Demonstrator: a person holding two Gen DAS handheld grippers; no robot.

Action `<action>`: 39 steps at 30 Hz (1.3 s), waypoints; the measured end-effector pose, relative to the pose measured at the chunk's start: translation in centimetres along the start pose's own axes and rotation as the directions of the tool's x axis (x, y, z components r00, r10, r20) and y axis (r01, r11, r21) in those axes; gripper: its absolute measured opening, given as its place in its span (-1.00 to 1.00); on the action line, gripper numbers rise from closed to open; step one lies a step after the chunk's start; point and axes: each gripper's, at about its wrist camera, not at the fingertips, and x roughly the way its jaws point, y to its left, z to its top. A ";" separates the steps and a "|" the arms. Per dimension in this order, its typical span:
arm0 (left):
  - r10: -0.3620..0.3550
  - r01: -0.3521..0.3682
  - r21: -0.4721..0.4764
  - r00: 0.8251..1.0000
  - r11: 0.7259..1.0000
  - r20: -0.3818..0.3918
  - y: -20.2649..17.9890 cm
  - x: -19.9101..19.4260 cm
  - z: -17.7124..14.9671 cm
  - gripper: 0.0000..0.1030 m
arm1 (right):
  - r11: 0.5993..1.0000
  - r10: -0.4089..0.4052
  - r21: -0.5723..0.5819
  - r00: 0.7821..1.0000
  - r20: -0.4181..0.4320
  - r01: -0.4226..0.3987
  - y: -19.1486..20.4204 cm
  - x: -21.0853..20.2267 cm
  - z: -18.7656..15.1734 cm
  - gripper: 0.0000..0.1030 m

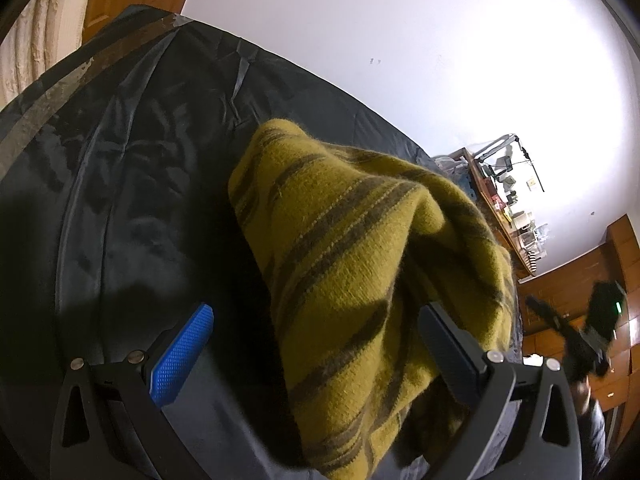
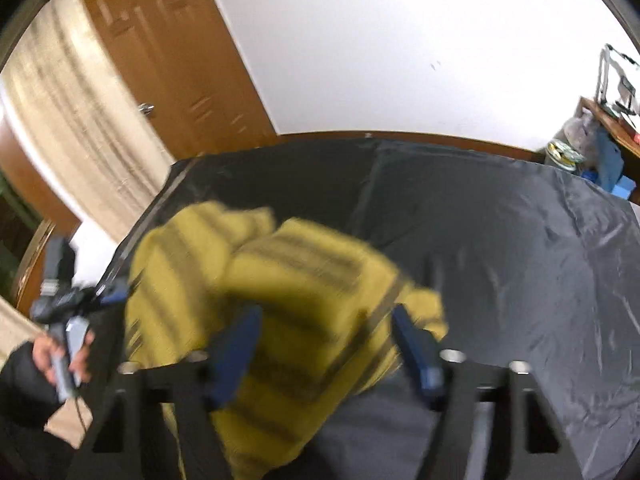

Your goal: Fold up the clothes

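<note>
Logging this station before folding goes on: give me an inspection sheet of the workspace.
Surface: dark cover sheet, creased, spread over the work area.
Job's things: yellow striped sweater, bunched in a heap on the sheet, not folded flat.
Clutter: nothing seen on the sheet besides the sweater.
Grippers: left gripper open, sweater between its fingers; right gripper open, picture blurred.
Cables: thin cord below the person's hand.
Surroundings: white wall, wooden door, crowded shelf.
</note>
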 end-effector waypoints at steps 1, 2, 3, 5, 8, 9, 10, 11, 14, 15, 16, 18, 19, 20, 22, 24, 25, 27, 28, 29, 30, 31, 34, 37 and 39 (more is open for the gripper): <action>0.001 -0.001 0.002 1.000 1.000 -0.001 0.1 -0.1 0.0 1.00 | 1.000 0.001 -0.007 1.000 -0.007 -0.001 -0.5 0.6 0.8 0.24; 0.003 -0.003 0.001 1.000 1.000 -0.003 0.2 -0.1 -0.1 1.00 | 1.000 0.003 -0.014 1.000 -0.013 -0.003 -0.9 1.2 1.6 0.24; 0.006 -0.006 -0.002 1.000 1.000 -0.005 0.3 -0.1 -0.1 1.00 | 1.000 0.006 -0.025 1.000 -0.020 -0.006 -0.6 1.8 1.9 0.24; 0.011 -0.011 -0.007 1.000 1.000 -0.009 0.6 -0.1 -0.2 1.00 | 0.998 0.031 -0.058 0.999 -0.038 -0.033 -0.4 2.7 3.0 0.24; 0.020 -0.021 -0.020 1.000 1.000 -0.016 1.0 0.1 -0.3 1.00 | 0.991 0.054 -0.117 0.994 -0.099 -0.065 0.6 5.2 4.0 0.24; 0.023 -0.023 -0.024 1.000 0.999 -0.017 1.1 0.1 -0.3 1.00 | 0.989 0.050 -0.135 0.991 -0.122 -0.067 0.8 6.0 3.9 0.24; 0.025 -0.025 -0.026 1.000 0.999 -0.017 1.3 0.0 -0.3 1.00 | 0.986 0.046 -0.153 0.988 -0.145 -0.069 1.1 6.8 3.8 0.18; 0.026 -0.027 -0.027 1.000 0.999 -0.015 1.4 -0.1 -0.3 1.00 | 0.984 0.061 -0.156 0.984 -0.168 -0.087 0.8 7.5 3.7 -0.01; 0.034 -0.034 -0.025 0.999 0.999 -0.012 1.5 -0.3 -0.3 1.00 | 0.973 0.159 -0.135 0.965 -0.208 -0.189 0.4 6.3 3.1 -0.27; 0.037 -0.037 -0.027 0.999 0.999 -0.011 1.5 -0.3 -0.2 1.00 | 0.963 0.191 -0.147 0.957 -0.218 -0.225 0.7 5.7 2.7 -0.27; 0.040 -0.041 -0.032 0.999 0.999 -0.011 1.4 -0.2 -0.2 1.00 | 0.952 0.222 -0.159 0.948 -0.228 -0.261 1.0 5.2 2.4 -0.27; 0.045 -0.046 -0.040 0.999 0.998 -0.013 0.9 0.4 0.0 1.00 | 0.934 0.236 -0.204 0.936 -0.260 -0.292 2.2 4.7 1.3 -0.27; 0.045 -0.046 -0.042 0.999 0.998 -0.016 0.8 0.6 0.0 1.00 | 0.928 0.234 -0.226 0.934 -0.270 -0.298 2.8 4.5 0.7 -0.27; 0.044 -0.045 -0.041 0.999 0.998 -0.019 0.6 0.7 0.1 1.00 | 0.920 0.232 -0.247 0.932 -0.279 -0.303 3.4 4.3 0.2 -0.27; 0.043 -0.044 -0.029 0.999 0.999 -0.026 0.1 1.0 0.1 1.00 | 0.909 0.228 -0.279 0.930 -0.288 -0.309 4.4 4.2 -0.8 -0.27; 0.042 -0.042 -0.009 0.998 0.999 -0.037 -0.6 1.3 0.0 1.00 | 0.916 0.209 -0.282 0.939 -0.273 -0.286 4.3 4.2 -0.8 -0.27; 0.040 -0.040 -0.002 0.998 0.999 -0.040 -0.9 1.3 0.0 1.00 | 0.922 0.193 -0.281 0.945 -0.263 -0.267 4.1 4.2 -0.8 -0.27; 0.036 -0.036 0.010 0.998 0.999 -0.043 -1.3 1.3 0.0 1.00 | 0.937 0.153 -0.275 0.959 -0.239 -0.218 3.5 4.6 -0.6 -0.27; 0.035 -0.035 0.016 0.998 0.999 -0.043 -1.5 1.3 0.0 1.00 | 0.943 0.140 -0.266 0.963 -0.228 -0.200 3.5 5.0 -0.2 -0.27; 0.035 -0.034 0.019 0.999 0.999 -0.042 -1.6 1.2 0.0 1.00 | 0.949 0.128 -0.256 0.968 -0.218 -0.183 3.4 5.4 0.1 -0.27; 0.034 -0.033 0.019 0.999 0.999 -0.040 -1.6 1.1 0.0 1.00 | 0.953 0.141 -0.232 0.964 -0.223 -0.193 3.1 5.7 0.3 -0.27; 0.033 -0.033 0.018 0.999 0.999 -0.037 -1.6 0.9 0.0 1.00 | 0.956 0.157 -0.207 0.961 -0.229 -0.206 2.8 6.0 0.5 -0.27; 0.034 -0.034 0.003 0.999 0.999 -0.027 -1.2 0.6 0.0 1.00 | 0.962 0.204 -0.131 0.948 -0.245 -0.241 1.7 7.0 1.1 -0.27; 0.040 -0.041 -0.015 0.999 0.999 -0.019 -0.5 0.4 0.0 1.00 | 0.960 0.251 -0.054 0.933 -0.257 -0.273 0.7 8.0 1.7 -0.27; 0.044 -0.045 -0.027 0.999 0.999 -0.017 -0.2 0.3 -0.1 1.00 | 0.950 0.303 0.010 0.918 -0.256 -0.311 0.1 8.2 1.3 -0.27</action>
